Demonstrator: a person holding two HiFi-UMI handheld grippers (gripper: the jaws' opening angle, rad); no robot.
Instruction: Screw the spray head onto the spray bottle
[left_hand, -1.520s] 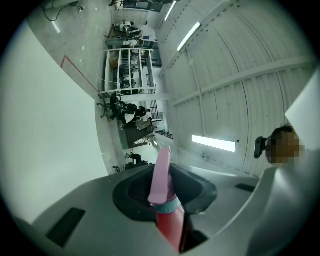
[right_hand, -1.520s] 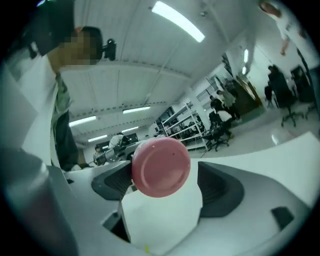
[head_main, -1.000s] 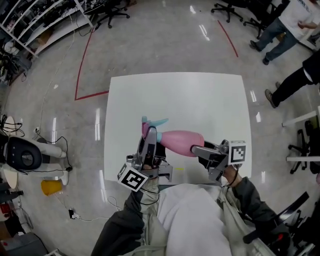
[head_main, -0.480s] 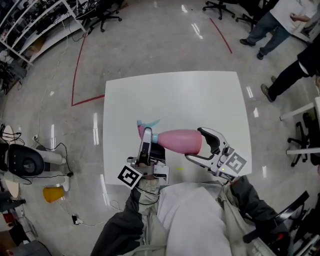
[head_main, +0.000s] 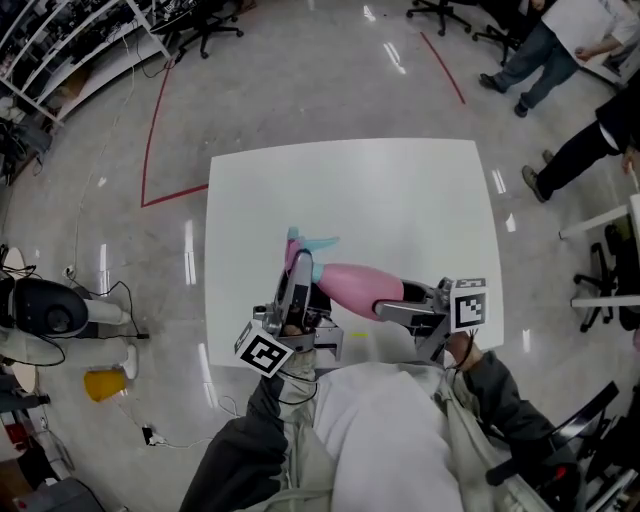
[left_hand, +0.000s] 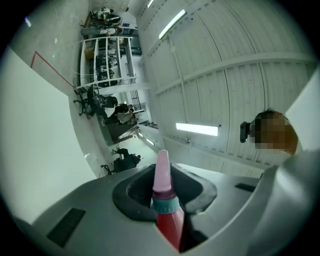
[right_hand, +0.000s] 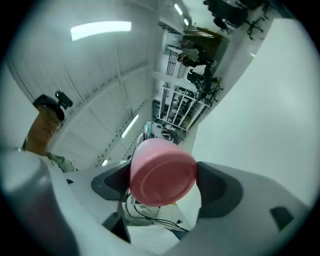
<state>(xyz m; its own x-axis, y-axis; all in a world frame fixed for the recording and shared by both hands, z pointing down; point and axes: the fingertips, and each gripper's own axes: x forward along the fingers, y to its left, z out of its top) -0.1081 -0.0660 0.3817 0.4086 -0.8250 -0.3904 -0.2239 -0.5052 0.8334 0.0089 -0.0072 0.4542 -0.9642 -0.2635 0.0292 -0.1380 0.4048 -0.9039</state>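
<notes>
A pink spray bottle (head_main: 352, 283) is held lying on its side above the near edge of the white table (head_main: 400, 190). Its spray head (head_main: 308, 246), with a teal trigger, sits at the bottle's left end. My left gripper (head_main: 299, 276) is shut on the spray head (left_hand: 161, 186), whose pink nozzle and teal collar stick up between the jaws in the left gripper view. My right gripper (head_main: 396, 301) is shut on the bottle's other end. In the right gripper view the round pink base (right_hand: 162, 172) fills the gap between both pads.
Several people (head_main: 590, 150) stand beyond the table's right side, with office chairs (head_main: 445, 12) behind. Shelving (head_main: 60, 50) runs along the far left. A red tape line (head_main: 150, 140) marks the floor. On the floor at left lie a dark device (head_main: 45, 308), cables and a yellow cup (head_main: 102, 382).
Half a second ago the right gripper stood open and turned around the bottle's base; now it has turned back and shut on it. The left gripper kept its hold.
</notes>
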